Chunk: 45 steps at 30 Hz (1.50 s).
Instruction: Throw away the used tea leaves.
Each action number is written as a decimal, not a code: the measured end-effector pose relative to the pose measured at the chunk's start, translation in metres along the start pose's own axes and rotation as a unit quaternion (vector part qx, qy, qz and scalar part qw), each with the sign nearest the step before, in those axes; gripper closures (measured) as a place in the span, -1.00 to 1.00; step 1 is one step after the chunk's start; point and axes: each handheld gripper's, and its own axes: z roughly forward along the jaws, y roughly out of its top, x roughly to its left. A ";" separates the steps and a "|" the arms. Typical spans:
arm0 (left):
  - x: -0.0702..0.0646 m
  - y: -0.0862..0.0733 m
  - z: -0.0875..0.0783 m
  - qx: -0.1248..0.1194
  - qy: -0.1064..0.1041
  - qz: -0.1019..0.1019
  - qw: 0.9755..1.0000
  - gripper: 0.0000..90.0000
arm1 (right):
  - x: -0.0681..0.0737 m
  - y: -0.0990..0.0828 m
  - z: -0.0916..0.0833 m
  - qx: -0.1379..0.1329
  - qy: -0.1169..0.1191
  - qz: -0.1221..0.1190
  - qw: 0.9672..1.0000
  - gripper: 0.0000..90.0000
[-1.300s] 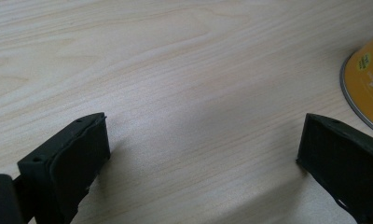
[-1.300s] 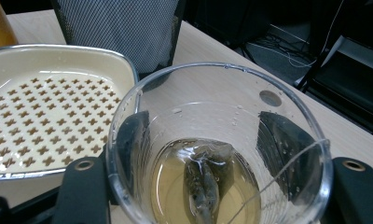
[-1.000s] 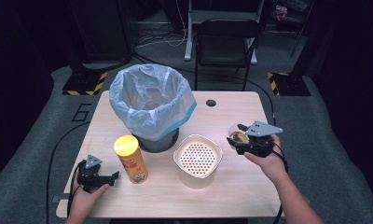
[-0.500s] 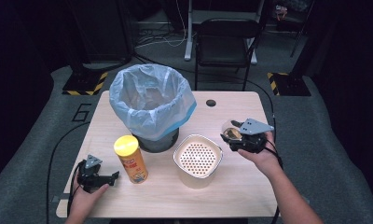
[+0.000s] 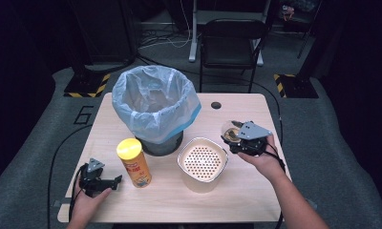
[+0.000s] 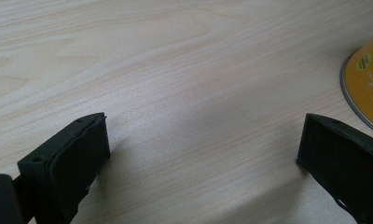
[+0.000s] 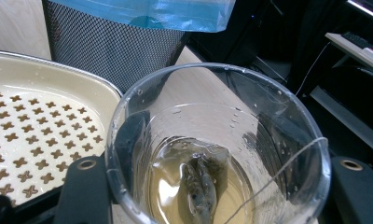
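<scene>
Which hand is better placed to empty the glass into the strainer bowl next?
Right. The right gripper already clamps the glass with the tea bag, right beside the strainer bowl. The left gripper sits open near the yellow can.

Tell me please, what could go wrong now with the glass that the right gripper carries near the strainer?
The glass in the right gripper holds liquid and a tea bag; tilting it too soon could spill onto the table instead of into the perforated strainer. The wet, smooth glass might slip between the jaws. The tea bag's string over the rim could snag.
</scene>
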 end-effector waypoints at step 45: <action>0.000 0.000 0.000 -0.002 0.001 0.000 1.000 -0.95 | 0.039 0.012 0.008 -0.010 -0.058 -0.187 0.981 -0.18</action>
